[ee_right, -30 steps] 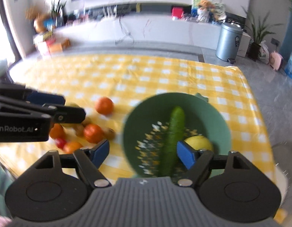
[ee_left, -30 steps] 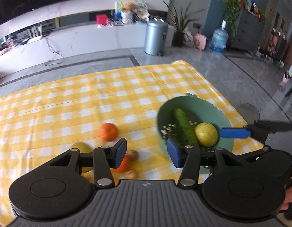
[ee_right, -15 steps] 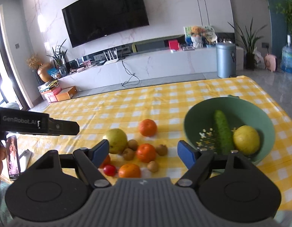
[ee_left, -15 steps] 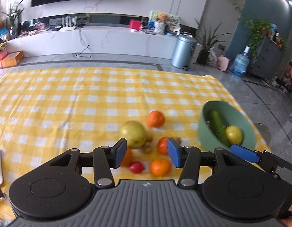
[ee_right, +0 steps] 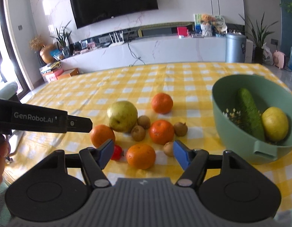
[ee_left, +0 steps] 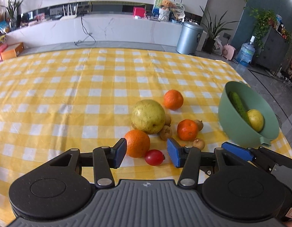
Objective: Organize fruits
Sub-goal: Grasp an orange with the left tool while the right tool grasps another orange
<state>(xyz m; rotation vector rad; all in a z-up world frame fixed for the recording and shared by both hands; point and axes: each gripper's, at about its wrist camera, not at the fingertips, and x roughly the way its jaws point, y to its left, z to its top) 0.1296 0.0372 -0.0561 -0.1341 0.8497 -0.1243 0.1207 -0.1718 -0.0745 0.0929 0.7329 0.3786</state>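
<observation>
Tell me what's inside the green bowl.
The green bowl holds a cucumber leaning along its inner wall and a yellow lemon-like fruit beside it. Small pale bits lie on the bottom. Anything beneath the cucumber and fruit is hidden.

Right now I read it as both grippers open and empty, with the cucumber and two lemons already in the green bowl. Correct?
Not quite: the green bowl holds the cucumber and only one lemon, as the right wrist view shows. The rest stands: the left gripper and the right gripper are both open and empty.
</observation>
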